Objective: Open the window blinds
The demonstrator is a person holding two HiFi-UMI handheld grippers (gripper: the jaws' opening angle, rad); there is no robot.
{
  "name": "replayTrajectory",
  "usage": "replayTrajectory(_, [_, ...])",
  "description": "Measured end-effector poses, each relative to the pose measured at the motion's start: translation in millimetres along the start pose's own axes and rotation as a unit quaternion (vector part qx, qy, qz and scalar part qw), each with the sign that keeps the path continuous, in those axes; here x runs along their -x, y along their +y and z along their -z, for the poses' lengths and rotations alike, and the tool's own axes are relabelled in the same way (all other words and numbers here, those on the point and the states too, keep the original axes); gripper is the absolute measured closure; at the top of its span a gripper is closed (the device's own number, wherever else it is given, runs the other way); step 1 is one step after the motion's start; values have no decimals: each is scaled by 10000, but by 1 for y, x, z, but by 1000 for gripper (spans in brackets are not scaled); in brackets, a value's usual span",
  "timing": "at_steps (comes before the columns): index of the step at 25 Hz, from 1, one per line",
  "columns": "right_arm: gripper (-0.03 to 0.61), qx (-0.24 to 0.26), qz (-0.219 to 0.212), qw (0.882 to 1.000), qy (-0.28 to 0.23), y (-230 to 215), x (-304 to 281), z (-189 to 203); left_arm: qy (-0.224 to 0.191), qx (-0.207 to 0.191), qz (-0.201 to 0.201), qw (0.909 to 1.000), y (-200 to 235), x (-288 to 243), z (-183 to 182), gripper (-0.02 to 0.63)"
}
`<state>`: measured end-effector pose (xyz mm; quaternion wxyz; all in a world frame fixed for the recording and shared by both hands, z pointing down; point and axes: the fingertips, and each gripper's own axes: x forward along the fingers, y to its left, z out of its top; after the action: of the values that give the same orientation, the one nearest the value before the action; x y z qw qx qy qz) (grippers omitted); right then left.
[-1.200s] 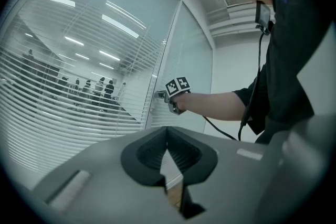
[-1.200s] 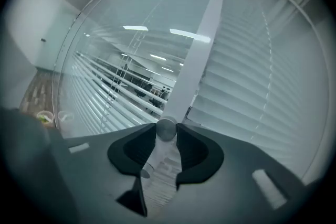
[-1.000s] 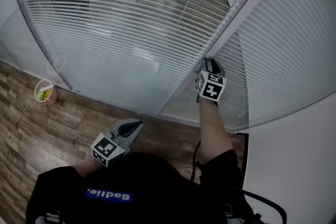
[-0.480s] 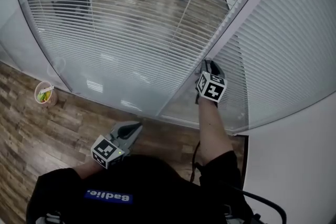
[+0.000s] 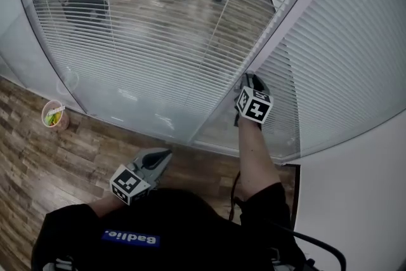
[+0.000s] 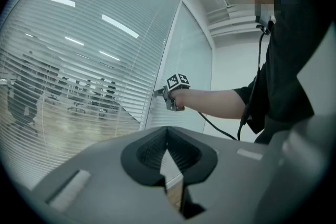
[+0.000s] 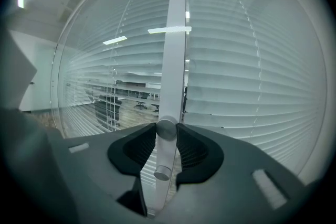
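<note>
White slatted blinds (image 5: 158, 41) hang behind the curved glass left of a pale upright frame post (image 5: 298, 9). Their slats are tilted, so an office with chairs shows through. The blinds right of the post (image 5: 355, 60) stay flat and opaque. My right gripper (image 5: 252, 80) reaches to the post and is shut on a round metal knob (image 7: 167, 128) there, one pad on each side. A second small knob (image 7: 161, 172) sits just below it. My left gripper (image 5: 158, 157) hangs low by my body, shut and empty, its jaws (image 6: 167, 136) pointing level at the glass.
A paper cup (image 5: 54, 115) with something green in it stands on the wooden floor (image 5: 38, 162) at the foot of the glass, far left. A white wall (image 5: 355, 200) closes the right side. A black cable (image 5: 317, 241) runs along my right arm.
The slats left of the post have tilted further open, and the room behind shows more clearly. My right gripper has rolled slightly on the knob. The left gripper has stayed where it was.
</note>
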<state>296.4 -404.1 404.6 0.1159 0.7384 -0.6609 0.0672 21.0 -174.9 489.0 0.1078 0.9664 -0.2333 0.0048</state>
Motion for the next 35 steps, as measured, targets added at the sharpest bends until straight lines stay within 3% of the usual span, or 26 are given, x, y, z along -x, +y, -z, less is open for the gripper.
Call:
replayTrajectory(10, [451,78,-4,10000,7,0,-1,9,45,-23,9,10000,-2,-2,9,614])
replayTrajectory(15, [451,799,173,9966,39,0,1,7,54,-22,6,10000,-5,-4,7,614])
replayTrajectory(27, [448,1464,324,9886,164,5,-1,11,66,30,-67,10000,-2,-7,10,614])
replayTrajectory(28, [444,1495,297,9882,136,6,-1,8,63,28,-90,9999,-2,-8,8,614])
replayTrajectory(31, [352,1497,140,9886,-19,14,0,2,41,35,-127,9999,1,-8,4,614])
replayTrajectory(35, [337,1379,89,9901,-234,12,12,2,54,31,-16,10000,-2,-11,7,614])
